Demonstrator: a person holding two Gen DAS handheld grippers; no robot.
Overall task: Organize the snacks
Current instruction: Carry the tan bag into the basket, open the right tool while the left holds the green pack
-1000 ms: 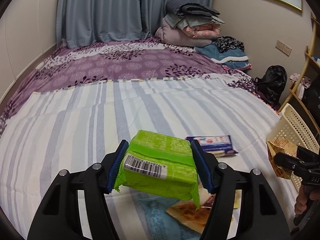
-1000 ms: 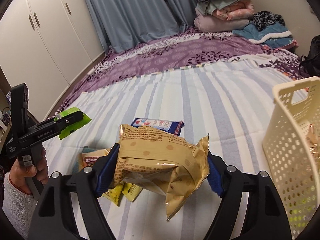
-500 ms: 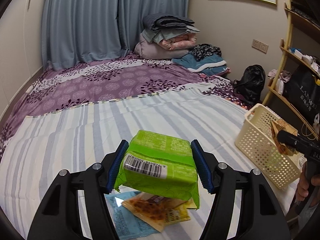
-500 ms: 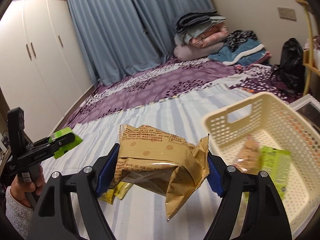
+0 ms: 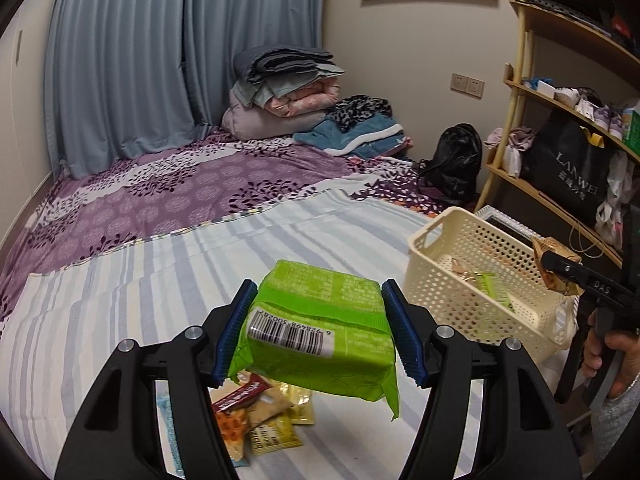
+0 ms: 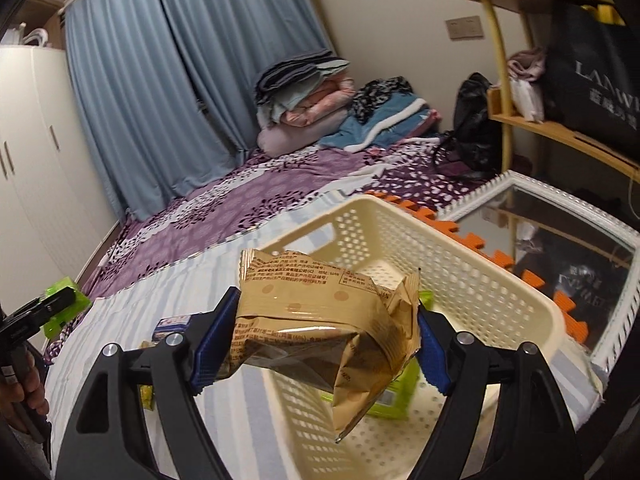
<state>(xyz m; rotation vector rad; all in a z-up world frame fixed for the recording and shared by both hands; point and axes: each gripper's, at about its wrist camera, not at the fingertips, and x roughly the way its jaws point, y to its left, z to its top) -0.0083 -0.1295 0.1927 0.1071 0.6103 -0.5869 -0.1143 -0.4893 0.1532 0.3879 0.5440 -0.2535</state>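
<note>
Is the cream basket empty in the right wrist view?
No. A green packet already lies on the floor of the cream basket.

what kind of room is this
Most likely a bedroom in a home. A wide bed with striped and purple floral covers fills the view, folded quilts are stacked at its far end by blue curtains, and a white wardrobe stands along the wall.

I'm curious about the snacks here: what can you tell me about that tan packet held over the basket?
The tan packet is a crinkled, glossy foil-like pouch with faint dots, small print and serrated end seals. It hangs tilted between the right gripper pads, whose jaws are opening, one corner drooping down. It is above the cream perforated basket, not touching it.
</note>
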